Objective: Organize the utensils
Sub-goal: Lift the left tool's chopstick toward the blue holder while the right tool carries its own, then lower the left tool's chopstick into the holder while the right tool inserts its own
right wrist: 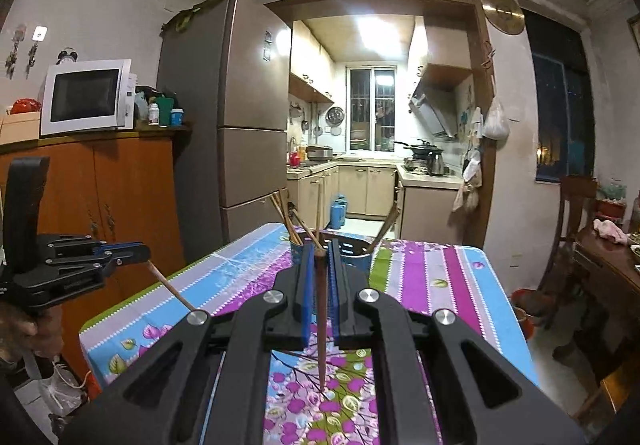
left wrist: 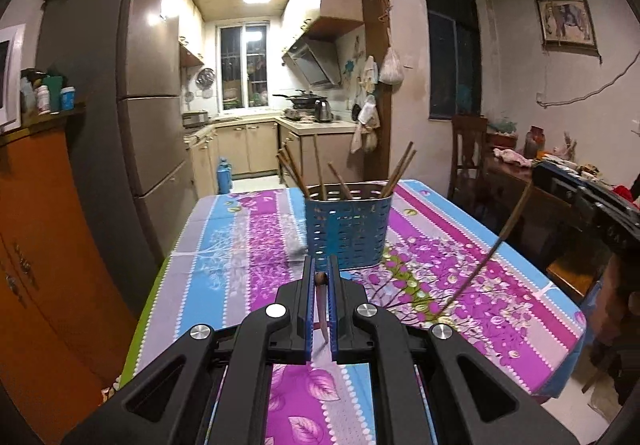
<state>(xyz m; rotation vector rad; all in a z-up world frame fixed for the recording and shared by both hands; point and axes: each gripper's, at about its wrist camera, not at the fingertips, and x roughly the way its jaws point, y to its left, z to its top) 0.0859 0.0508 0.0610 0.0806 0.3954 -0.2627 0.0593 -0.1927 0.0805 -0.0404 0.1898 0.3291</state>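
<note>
A blue perforated utensil holder (left wrist: 347, 229) stands on the floral tablecloth (left wrist: 240, 245) with several wooden chopsticks sticking out of it. My left gripper (left wrist: 320, 265) hovers just in front of it, shut on a dark chopstick (left wrist: 322, 309) that hangs downward. In the right wrist view my right gripper (right wrist: 321, 249) is shut on another chopstick (right wrist: 321, 325), tip down above the cloth, with the holder (right wrist: 362, 257) partly hidden behind its fingers. The left gripper (right wrist: 140, 251) shows at the left with its chopstick (right wrist: 170, 287). At the right edge sits the right gripper (left wrist: 538, 173) with its slanted chopstick (left wrist: 480, 265).
A tall fridge (left wrist: 132, 85) and an orange cabinet (left wrist: 44, 245) flank the table's left side. A microwave (right wrist: 86, 97) sits on the cabinet. A wooden chair (left wrist: 466, 153) and a cluttered side table (left wrist: 516, 169) stand to the right. A kitchen doorway lies beyond.
</note>
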